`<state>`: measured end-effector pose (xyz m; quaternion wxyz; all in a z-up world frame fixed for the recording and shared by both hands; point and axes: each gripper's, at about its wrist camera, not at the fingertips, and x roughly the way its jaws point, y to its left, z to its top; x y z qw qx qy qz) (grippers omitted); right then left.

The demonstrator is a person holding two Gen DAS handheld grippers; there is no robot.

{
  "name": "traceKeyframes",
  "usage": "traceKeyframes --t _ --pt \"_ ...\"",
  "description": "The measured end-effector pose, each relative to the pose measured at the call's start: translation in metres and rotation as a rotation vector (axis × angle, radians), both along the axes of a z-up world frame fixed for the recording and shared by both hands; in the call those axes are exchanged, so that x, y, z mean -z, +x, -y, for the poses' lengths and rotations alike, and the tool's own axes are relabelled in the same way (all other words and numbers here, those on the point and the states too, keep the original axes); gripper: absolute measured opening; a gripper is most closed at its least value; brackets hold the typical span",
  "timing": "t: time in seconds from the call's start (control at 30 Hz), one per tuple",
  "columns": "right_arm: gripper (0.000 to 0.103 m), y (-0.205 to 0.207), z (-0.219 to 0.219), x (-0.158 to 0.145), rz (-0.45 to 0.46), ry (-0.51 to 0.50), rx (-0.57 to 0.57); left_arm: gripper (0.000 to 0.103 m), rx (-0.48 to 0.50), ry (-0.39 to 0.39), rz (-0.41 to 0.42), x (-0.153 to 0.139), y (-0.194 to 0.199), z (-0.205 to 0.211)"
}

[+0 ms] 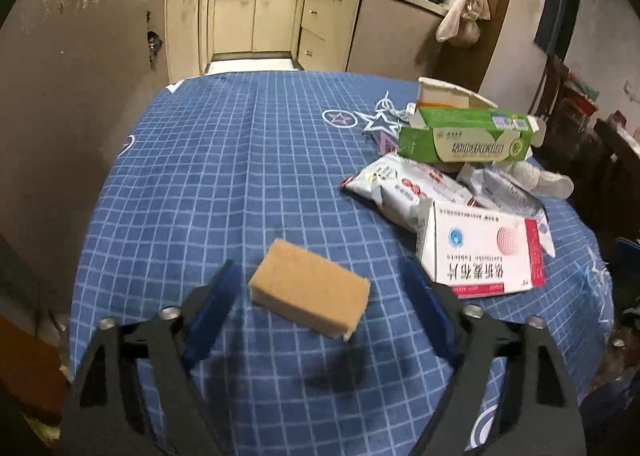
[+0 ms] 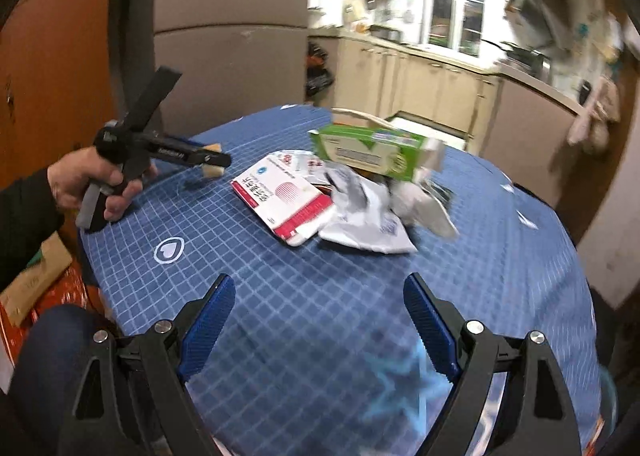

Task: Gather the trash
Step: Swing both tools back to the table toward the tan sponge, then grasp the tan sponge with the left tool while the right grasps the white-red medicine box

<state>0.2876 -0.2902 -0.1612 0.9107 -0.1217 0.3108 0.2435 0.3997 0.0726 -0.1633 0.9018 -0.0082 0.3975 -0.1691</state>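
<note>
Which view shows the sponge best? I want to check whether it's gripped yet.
The left wrist view: the sponge lies unblurred on the tablecloth, between the open left tool, untouched. The right wrist view shows only a sliver behind that tool.

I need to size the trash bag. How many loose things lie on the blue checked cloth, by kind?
Cardboard boxes: 3 (green carton, white-and-red medicine box, opened white box behind)
Crumpled white plastic wrappers: at least 2, the rest overlap
Tan sponge block: 1
Total: at least 6
</note>
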Motion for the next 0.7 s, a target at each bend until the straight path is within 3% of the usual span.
traceKeyframes --t 0.07,0.43,0.57,0.7 --pt "0.086 0.016 -0.015 0.0 -0.014 -0.033 -0.048 0.052 0.005 -0.008 -0.019 0.002 0.005 -0.001" --pt "0.086 0.103 -0.097 0.013 -0.12 -0.201 -0.258 0.045 0.008 -0.054 -0.03 0.004 0.002 -0.008" --pt "0.086 0.119 -0.116 0.027 -0.165 -0.296 -0.286 0.045 0.011 -0.063 -0.032 0.007 -0.001 -0.01" --pt "0.086 0.125 -0.122 0.033 -0.19 -0.31 -0.29 0.045 0.013 -0.079 -0.038 0.007 0.0 -0.012"
